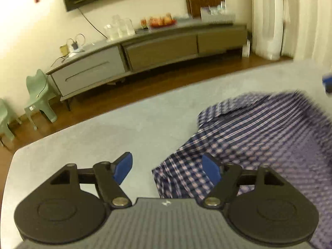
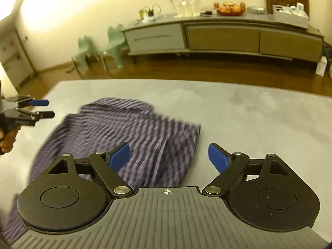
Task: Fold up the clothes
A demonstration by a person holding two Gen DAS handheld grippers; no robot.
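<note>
Pale grey table (image 2: 249,112), rounded corners, wood floor beyond. Low grey-and-brown cabinet (image 2: 224,39) along cream wall, carrying glass jars (image 2: 187,7), fruit bowl (image 2: 230,9), white basket (image 2: 290,17). Two pale green kids' chairs (image 1: 39,95) left of cabinet; white curtain (image 1: 269,18) at far right of left view. Blue-and-white checked shirt (image 2: 124,137) lying rumpled on table, spread toward near-left edge in right view, motion-blurred in both views. Left tongs (image 1: 167,167) spread wide, nothing between blue pads (image 1: 123,169), hovering over table at shirt's hem corner; right pad sits over fabric in view, contact not clear. Same tongs visible from the side in right view, hand gripping the handle, tips just off the shirt's left edge. Right tongs (image 2: 169,157) also spread wide, gripping nothing; left pad (image 2: 119,158) over shirt, right pad over bare table, contact with cloth not determinable.
</note>
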